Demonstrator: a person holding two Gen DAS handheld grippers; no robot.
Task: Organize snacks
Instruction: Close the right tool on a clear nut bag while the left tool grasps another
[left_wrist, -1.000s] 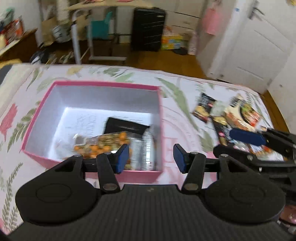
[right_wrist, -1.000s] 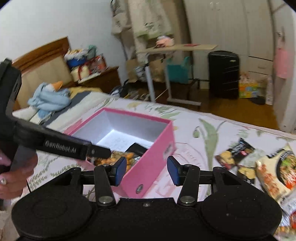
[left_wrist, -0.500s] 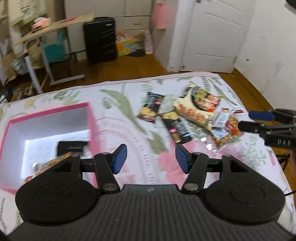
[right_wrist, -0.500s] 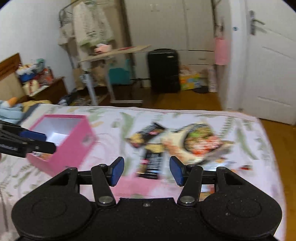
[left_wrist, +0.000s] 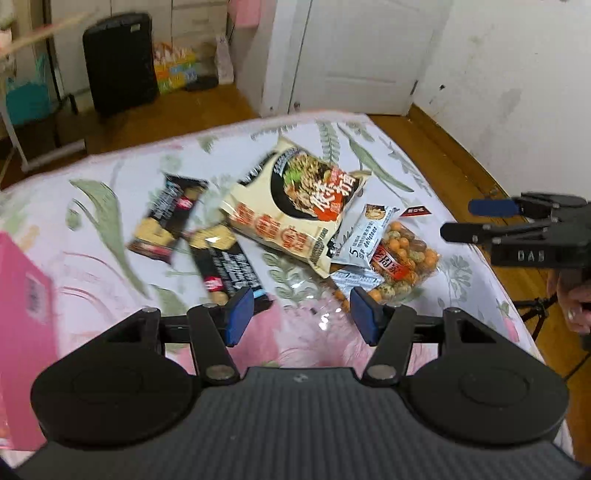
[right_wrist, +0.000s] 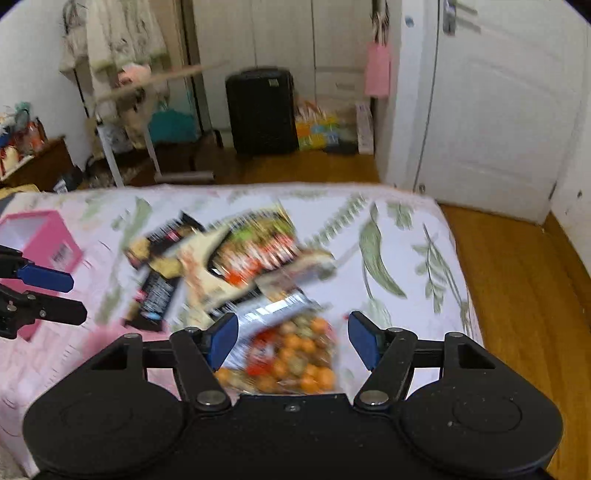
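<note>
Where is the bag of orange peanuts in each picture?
Left wrist: the bag of orange peanuts lies right of centre, partly under a silver packet.
Right wrist: it sits low in the middle, framed by the open fingers.
Shared landmark: the big noodle bag, just beyond it.

In the right wrist view the snack pile (right_wrist: 236, 266) is smeared by motion, so its labels cannot be read. The pink box (left_wrist: 22, 314) is cut off by the left edge of the left wrist view, perhaps hiding its contents. The noodle packet (left_wrist: 295, 206) overlaps the silver sachet (left_wrist: 360, 236).
</note>
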